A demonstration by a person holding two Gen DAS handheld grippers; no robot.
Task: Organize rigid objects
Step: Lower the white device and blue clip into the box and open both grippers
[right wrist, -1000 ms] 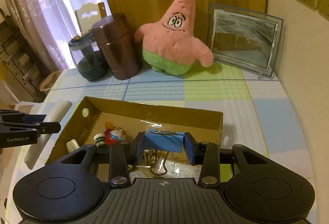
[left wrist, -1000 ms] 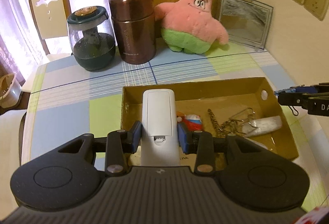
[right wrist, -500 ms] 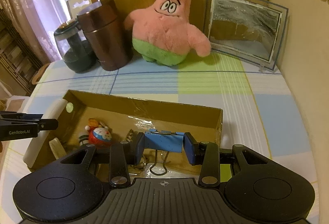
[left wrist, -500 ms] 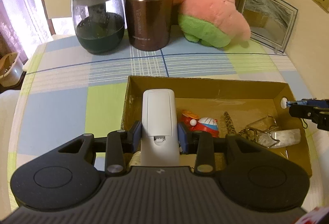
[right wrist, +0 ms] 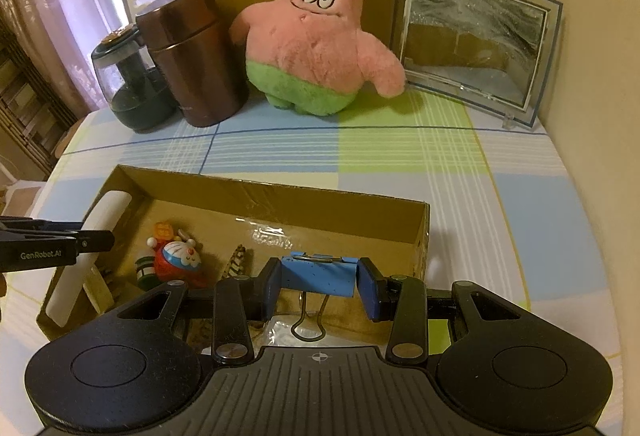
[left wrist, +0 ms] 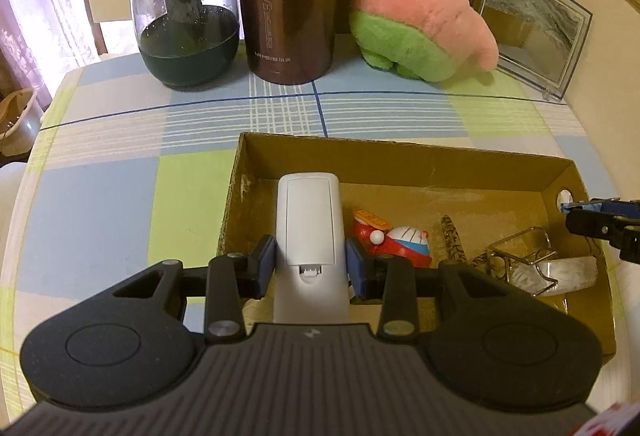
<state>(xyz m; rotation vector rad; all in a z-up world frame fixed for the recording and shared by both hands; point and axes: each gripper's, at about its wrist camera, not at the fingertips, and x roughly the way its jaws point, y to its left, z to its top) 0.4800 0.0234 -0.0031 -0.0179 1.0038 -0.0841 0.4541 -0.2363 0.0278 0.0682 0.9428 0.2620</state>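
While both tools hang over the cardboard box (left wrist: 400, 164), each is clamped on an item. Left tool (left wrist: 310, 264): blue pads pressed against the sides of a white remote (left wrist: 309, 220), held back side up with the battery cover showing — its far end reaches over the left part of the box, near the left wall. Whether the remote touches the box floor cannot be told. Right tool (right wrist: 320, 282): pads closed on the ends of a blue binder clip (right wrist: 318, 276), wire handles hanging toward the camera, above the right half of the box. In the left view the right tool shows at the right edge, beside the hole in the right box wall. Box contents, on the floor: a small red, white and blue cartoon toy (left wrist: 394, 238) just right of the remote, a patterned narrow item (left wrist: 452, 236) beside it, and a wire binder clip (left wrist: 520, 260) lying by a clear plastic piece (left wrist: 568, 272) at the right end. Box stands on a worktop (left wrist: 100, 188) with a checked cloth. Along the back, well apart from the box: a dark glass jar (left wrist: 184, 24), a brown canister (left wrist: 290, 0), a pink star plush (left wrist: 424, 4) and a glass frame (left wrist: 532, 24) — all upright, the frame leaning back near the wall.
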